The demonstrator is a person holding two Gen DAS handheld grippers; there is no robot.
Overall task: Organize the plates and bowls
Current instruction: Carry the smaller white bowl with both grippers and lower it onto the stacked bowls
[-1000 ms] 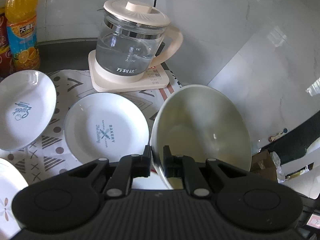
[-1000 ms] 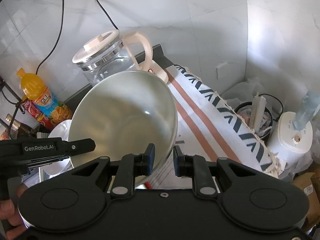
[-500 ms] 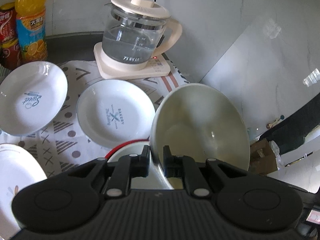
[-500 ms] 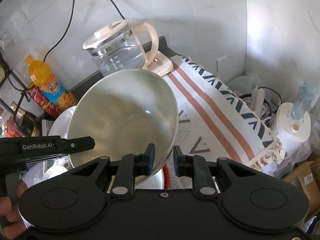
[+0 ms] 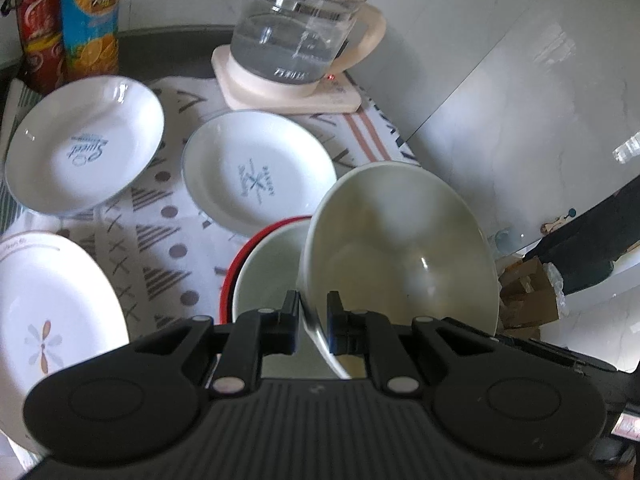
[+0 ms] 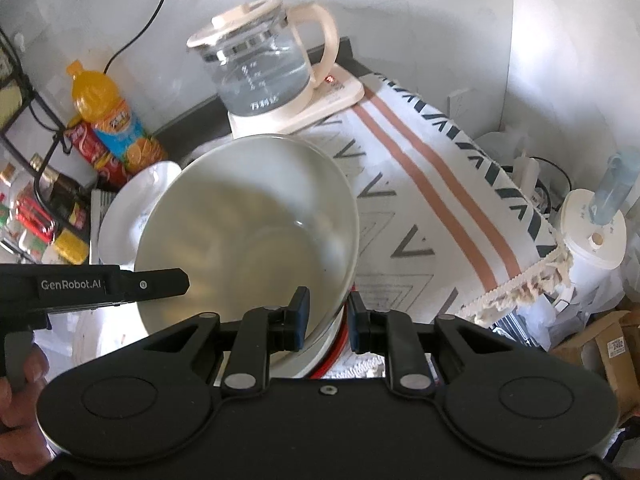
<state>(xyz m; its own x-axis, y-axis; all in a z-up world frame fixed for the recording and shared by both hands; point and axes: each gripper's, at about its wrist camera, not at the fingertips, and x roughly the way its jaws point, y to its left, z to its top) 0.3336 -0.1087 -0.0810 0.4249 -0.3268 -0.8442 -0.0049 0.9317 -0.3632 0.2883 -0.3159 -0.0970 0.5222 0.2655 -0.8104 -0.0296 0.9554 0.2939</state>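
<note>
A large cream bowl (image 5: 400,248) hangs tilted between both grippers. My left gripper (image 5: 313,322) is shut on its near rim. My right gripper (image 6: 325,312) is shut on the opposite rim of the same bowl (image 6: 248,224). Just under it sits a red-rimmed bowl (image 5: 268,276) on the patterned cloth; its red edge also shows in the right wrist view (image 6: 334,354). Three white plates lie on the cloth: a "Bakery" plate (image 5: 256,172), a "Sweet" plate (image 5: 84,144), and a flower plate (image 5: 44,320).
A glass kettle (image 5: 296,40) on its cream base stands at the back, against the marble wall. An orange juice bottle (image 5: 90,20) and a red can (image 5: 38,36) stand back left. The striped cloth's edge (image 6: 516,280) hangs at the right, with a white jar (image 6: 592,240) beyond.
Both grippers have carried the cream bowl down and toward the near side. The red-rimmed bowl has come into view right beneath it.
</note>
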